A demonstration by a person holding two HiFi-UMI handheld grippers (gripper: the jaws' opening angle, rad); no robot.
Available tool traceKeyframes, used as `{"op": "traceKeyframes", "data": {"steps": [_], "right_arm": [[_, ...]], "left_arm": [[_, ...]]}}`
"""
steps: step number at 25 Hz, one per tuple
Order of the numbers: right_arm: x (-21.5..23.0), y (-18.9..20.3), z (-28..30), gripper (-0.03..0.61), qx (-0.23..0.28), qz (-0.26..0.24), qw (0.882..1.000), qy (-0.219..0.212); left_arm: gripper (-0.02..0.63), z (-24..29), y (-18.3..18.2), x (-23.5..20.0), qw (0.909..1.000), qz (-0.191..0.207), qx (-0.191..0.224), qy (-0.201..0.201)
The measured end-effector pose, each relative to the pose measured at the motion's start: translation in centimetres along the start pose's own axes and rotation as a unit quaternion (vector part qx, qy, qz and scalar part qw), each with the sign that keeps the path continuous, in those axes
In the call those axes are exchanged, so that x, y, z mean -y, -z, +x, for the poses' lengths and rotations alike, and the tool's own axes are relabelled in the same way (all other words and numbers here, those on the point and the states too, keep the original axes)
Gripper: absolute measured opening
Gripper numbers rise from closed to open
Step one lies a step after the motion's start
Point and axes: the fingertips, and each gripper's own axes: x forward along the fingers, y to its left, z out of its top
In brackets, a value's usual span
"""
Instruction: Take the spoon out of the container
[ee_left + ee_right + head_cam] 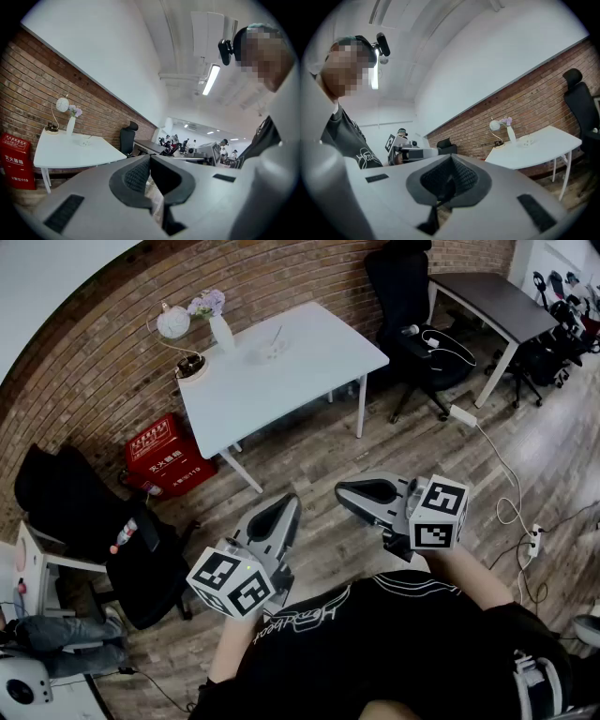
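Note:
A small clear container stands on the white table across the room, and the spoon leans out of it. The same container shows small in the left gripper view and in the right gripper view. Both grippers are held close to the person's body, far from the table. The left gripper is shut with nothing in it, its jaws meeting at the tip. The right gripper is shut and empty too.
A vase of flowers, a round lamp and a small dark dish share the table. A red box sits by the brick wall. Black chairs, a dark desk and floor cables stand around.

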Motion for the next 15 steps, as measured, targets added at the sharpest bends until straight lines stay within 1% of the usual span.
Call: {"op": "traceKeyframes", "data": {"steps": [3, 8, 12, 15], "right_arm": [[-0.2, 0.1, -0.1, -0.003, 0.002, 0.002, 1.0, 0.002], [-0.8, 0.3, 0.2, -0.003, -0.006, -0.031, 0.999, 0.015], [-0.9, 0.1, 0.4, -0.003, 0.004, -0.029, 0.999, 0.015], [-0.6, 0.0, 0.7, -0.003, 0.001, -0.041, 0.999, 0.017]], "left_arm": [[0.005, -0.3, 0.1, -0.1, 1.0, -0.001, -0.003, -0.001], [0.005, -0.8, 0.3, -0.1, 1.0, -0.002, -0.003, 0.001], [0.005, -1.1, 0.3, -0.5, 1.0, -0.005, -0.003, -0.001], [0.005, -1.1, 0.1, -1.0, 1.0, -0.004, 0.0, -0.003]]}}
